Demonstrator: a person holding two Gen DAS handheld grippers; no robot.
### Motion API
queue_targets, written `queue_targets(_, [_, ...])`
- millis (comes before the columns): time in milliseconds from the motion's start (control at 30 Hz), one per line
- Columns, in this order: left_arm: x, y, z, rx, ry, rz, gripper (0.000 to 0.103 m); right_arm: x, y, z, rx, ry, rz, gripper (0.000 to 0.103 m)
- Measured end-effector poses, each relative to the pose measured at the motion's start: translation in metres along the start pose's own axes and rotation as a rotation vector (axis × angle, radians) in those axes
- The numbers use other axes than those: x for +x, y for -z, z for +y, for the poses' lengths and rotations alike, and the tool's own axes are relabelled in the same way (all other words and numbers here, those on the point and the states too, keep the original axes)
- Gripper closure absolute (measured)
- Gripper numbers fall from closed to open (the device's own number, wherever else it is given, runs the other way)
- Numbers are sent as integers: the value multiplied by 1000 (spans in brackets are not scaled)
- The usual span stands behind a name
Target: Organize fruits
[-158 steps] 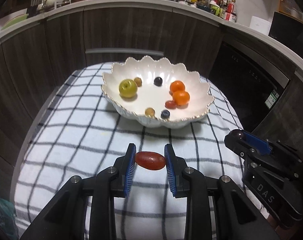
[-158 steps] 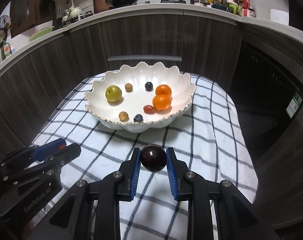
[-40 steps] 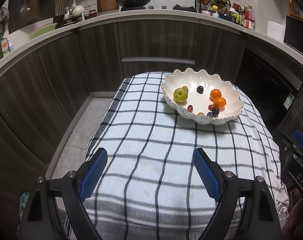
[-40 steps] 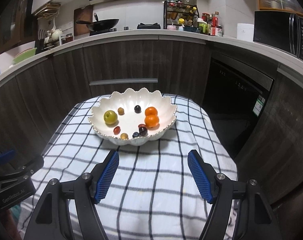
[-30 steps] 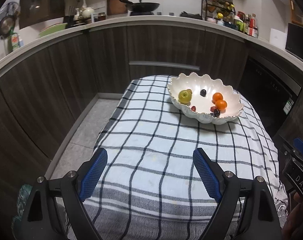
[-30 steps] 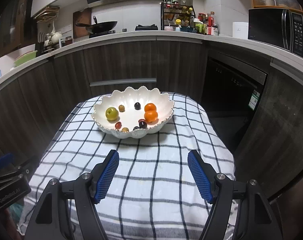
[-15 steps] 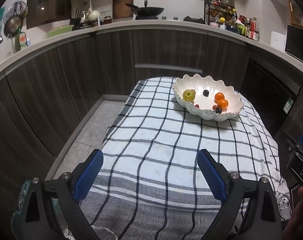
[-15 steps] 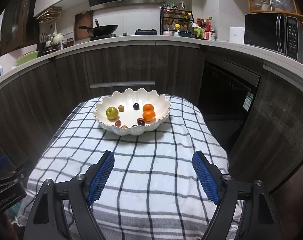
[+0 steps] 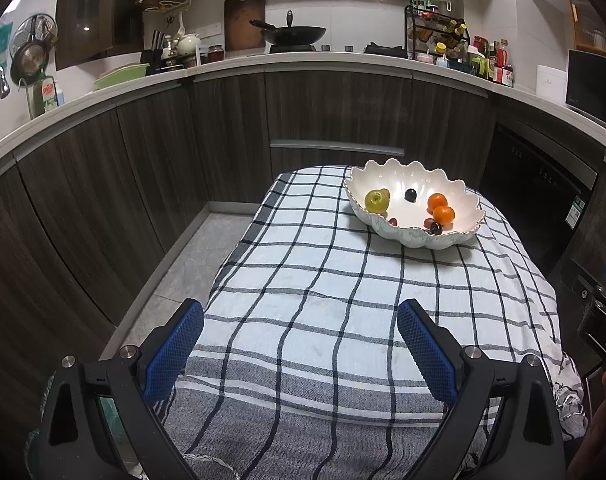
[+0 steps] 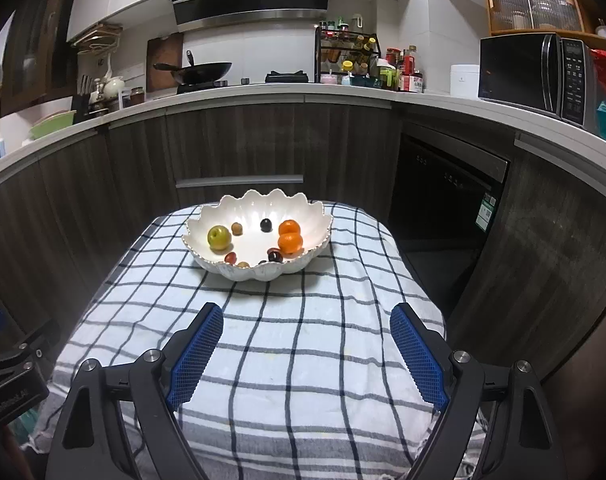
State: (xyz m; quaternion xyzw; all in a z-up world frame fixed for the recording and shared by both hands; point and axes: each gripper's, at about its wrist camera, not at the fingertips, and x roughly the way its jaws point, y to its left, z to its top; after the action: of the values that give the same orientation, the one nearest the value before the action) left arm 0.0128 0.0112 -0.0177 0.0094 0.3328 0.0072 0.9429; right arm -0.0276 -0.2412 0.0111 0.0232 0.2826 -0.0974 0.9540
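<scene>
A white scalloped bowl (image 9: 423,240) (image 10: 259,272) stands at the far end of the checked tablecloth (image 9: 323,280). In it lie a green apple (image 9: 375,201) (image 10: 218,237), two oranges (image 9: 443,214) (image 10: 290,242), a dark grape (image 9: 410,195) (image 10: 266,224), a dark plum (image 9: 436,227) (image 10: 275,256), a red grape tomato (image 10: 231,257) and other small fruits. My left gripper (image 9: 299,312) hovers over the near left of the table, its jaws opening with nothing between them. My right gripper (image 10: 306,314) hovers over the near middle, facing the bowl, jaws also opening and empty.
Dark wood cabinets curve around the table, with a dishwasher front (image 10: 443,200) to the right and grey floor (image 9: 191,256) to the left. The countertop behind carries a wok (image 10: 199,70), a spice rack and a microwave (image 10: 535,76). The cloth hangs over the table's near edge.
Both grippers have drawn back from the bowl, which now looks smaller and farther off. Their jaws stand wider. The red tomato and dark plum held earlier now lie in the bowl.
</scene>
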Motion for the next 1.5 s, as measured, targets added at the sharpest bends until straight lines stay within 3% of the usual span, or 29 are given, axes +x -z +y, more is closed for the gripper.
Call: queue_targets(1500, [2,2,-1,7,-1,1,4,0,1,2,10,-5,-3,17])
